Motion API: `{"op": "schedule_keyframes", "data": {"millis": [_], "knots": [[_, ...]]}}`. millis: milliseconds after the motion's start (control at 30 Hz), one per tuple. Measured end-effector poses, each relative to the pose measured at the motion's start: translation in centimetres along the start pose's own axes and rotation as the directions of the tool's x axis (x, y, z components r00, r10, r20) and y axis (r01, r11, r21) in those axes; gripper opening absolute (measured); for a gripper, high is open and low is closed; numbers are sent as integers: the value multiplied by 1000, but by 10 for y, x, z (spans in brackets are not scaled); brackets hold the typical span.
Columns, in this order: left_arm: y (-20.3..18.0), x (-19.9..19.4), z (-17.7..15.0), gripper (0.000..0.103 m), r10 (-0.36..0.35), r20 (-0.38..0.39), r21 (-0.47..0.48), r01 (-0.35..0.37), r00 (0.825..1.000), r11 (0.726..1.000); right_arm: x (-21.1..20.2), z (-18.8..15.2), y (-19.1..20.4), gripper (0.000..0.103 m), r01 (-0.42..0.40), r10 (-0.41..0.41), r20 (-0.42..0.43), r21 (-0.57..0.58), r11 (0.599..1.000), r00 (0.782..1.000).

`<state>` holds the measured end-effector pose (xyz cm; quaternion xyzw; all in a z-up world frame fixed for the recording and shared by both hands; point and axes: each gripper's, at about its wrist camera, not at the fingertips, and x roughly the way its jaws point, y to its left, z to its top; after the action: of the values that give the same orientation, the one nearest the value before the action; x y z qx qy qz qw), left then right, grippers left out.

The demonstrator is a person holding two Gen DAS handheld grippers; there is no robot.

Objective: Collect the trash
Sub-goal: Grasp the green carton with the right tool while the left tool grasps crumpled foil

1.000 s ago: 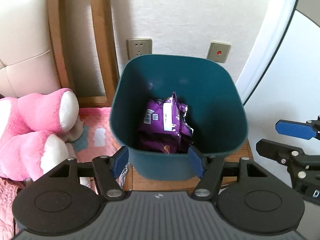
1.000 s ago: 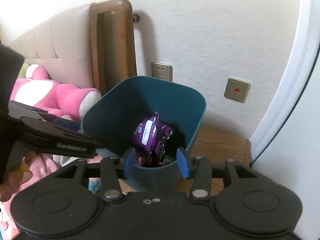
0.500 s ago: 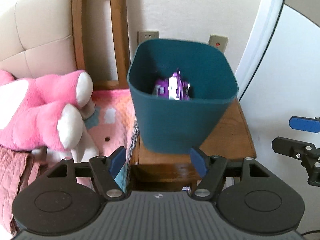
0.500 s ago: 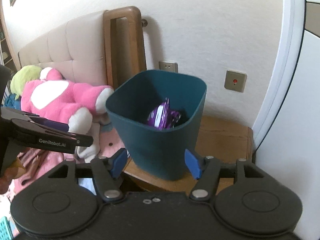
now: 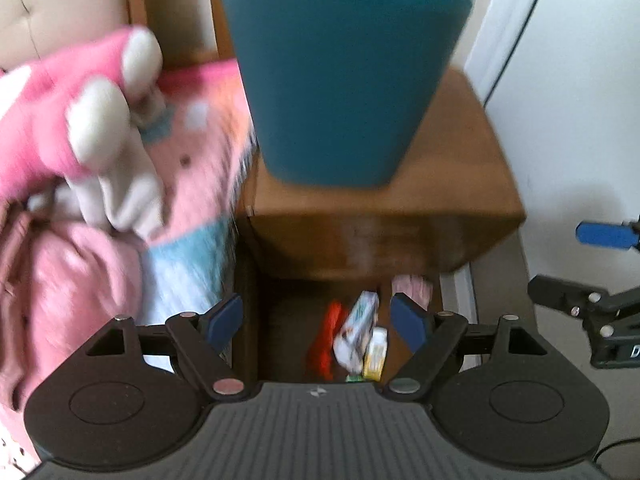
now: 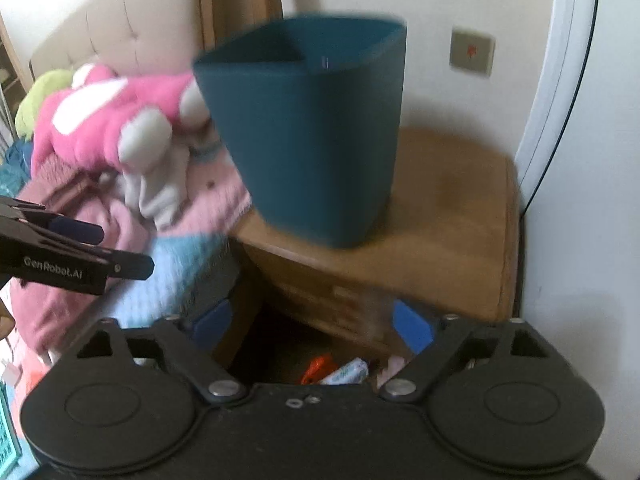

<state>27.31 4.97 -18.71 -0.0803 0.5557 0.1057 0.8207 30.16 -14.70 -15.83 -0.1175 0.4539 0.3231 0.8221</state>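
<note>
Left wrist view, gripper: the left gripper (image 5: 316,316) has its fingers (image 5: 224,317) apart and they hold nothing.
Left wrist view, trash: a white and green packet (image 5: 357,330) lies on the floor at the lower centre of the frame, between an orange wrapper (image 5: 326,338) and a yellow packet (image 5: 377,354), touching both.
Left wrist view, bin: the teal bin (image 5: 340,76) stands on the wooden surface (image 5: 456,168) in the upper centre; the picture is blurred.
Left wrist view, other gripper: the right gripper (image 5: 592,272) shows at the right edge, fingers apart.
Right wrist view, gripper: its own fingers (image 6: 412,326) are apart and empty.
Right wrist view, trash: the orange wrapper (image 6: 318,368) and white packet (image 6: 346,372) peek out at the lower centre, partly hidden by the gripper body.
Right wrist view, bed: a pink plush toy (image 6: 116,120) lies at the upper left.
Handling: the packets look light, thin and crinkly, probably slippery, not fragile.
Where to hold: I would pinch the raised upper end of the white packet, across its flat faces.
</note>
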Motion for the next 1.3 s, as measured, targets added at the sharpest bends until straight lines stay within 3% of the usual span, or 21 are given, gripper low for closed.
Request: {"op": "schedule_keyframes", "data": {"millis": [300,367,467,733,900,1100,1300], "knots": [[-2,117,-55,87,-16,-160,-36,10,987,999,88,-74,-18,95,-13,8,-160,-28,1000,987],[-4,148,-71,100,-8,-195,-41,0,981,999,112,-96,-20,95,-27,20,-203,-33,999,979],[-9,194,-98,102,-16,-233,-48,5,972,999,150,-131,-19,95,-39,25,-259,-48,998,966],[-16,335,-179,102,-65,-390,-129,15,919,992,258,-222,-28,93,-111,68,-373,-95,989,925],[-18,411,-225,102,-63,-436,-171,-14,898,985,328,-276,-37,89,-137,79,-428,-106,985,900],[-22,495,-266,102,-10,-493,-131,-63,870,989,397,-331,-43,83,-143,74,-482,-108,984,873],[-16,557,-296,102,-63,-547,-178,-42,835,983,454,-381,-39,76,-188,83,-530,-146,971,844]]}}
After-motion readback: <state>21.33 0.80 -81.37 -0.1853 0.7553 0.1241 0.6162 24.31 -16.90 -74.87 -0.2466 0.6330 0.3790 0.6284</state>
